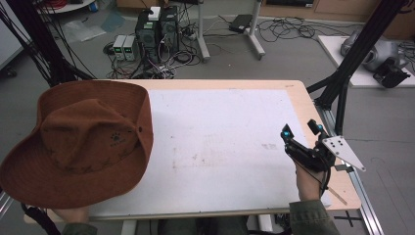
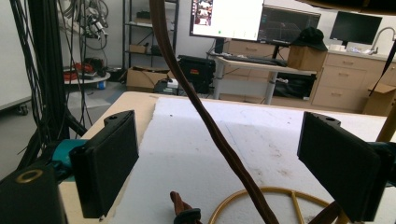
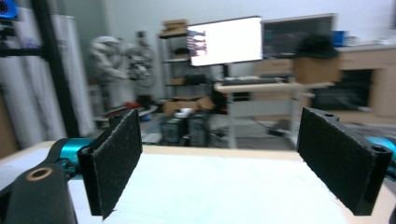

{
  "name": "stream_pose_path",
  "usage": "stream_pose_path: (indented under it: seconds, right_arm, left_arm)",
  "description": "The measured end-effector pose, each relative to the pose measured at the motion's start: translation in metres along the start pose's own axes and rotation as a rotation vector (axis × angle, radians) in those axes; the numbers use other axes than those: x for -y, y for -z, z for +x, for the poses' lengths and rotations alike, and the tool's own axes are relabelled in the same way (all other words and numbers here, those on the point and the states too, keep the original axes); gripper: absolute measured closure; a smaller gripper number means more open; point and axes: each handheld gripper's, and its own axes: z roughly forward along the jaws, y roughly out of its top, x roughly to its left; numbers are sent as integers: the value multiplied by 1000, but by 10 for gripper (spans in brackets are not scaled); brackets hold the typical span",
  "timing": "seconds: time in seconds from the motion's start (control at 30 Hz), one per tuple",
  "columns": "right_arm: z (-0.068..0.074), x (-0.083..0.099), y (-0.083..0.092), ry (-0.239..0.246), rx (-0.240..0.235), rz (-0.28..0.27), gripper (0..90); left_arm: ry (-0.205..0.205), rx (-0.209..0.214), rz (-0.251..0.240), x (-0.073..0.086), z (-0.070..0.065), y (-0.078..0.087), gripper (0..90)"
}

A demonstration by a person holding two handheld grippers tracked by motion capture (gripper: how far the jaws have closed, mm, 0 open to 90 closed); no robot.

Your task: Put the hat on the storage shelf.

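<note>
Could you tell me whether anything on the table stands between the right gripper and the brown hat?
Nothing visible does. The right gripper hangs open over the right side of the table, the brown hat lies at the left edge, and between them is only bare white board.

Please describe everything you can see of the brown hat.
The brown hat is a wide-brimmed, soft hat of rust-brown, suede-like cloth. It sits crown up over the table's left end, its brim hanging past the edge. Small vent holes and a dark mark show on the crown. From the left gripper view its brown cord hangs down between the open jaws.
</note>
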Motion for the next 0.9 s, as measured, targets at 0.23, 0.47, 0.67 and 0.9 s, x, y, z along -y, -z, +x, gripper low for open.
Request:
stream_pose_path:
  seconds: [0.23, 0.47, 0.67, 0.9]
  right_arm:
    - [-18, 36, 20, -6, 113, 22, 138]
    - [-19, 52, 26, 86, 192, 42, 138]
    - [-17, 61, 25, 112, 186, 79, 138]
    - [-17, 64, 25, 118, 213, 82, 137]
  left_arm:
    - [-2, -7, 2, 0, 2, 2, 128]
    - [0, -13, -6, 1, 2, 4, 128]
    - [-3, -11, -1, 1, 2, 4, 128]
    - [1, -16, -5, 1, 3, 4, 128]
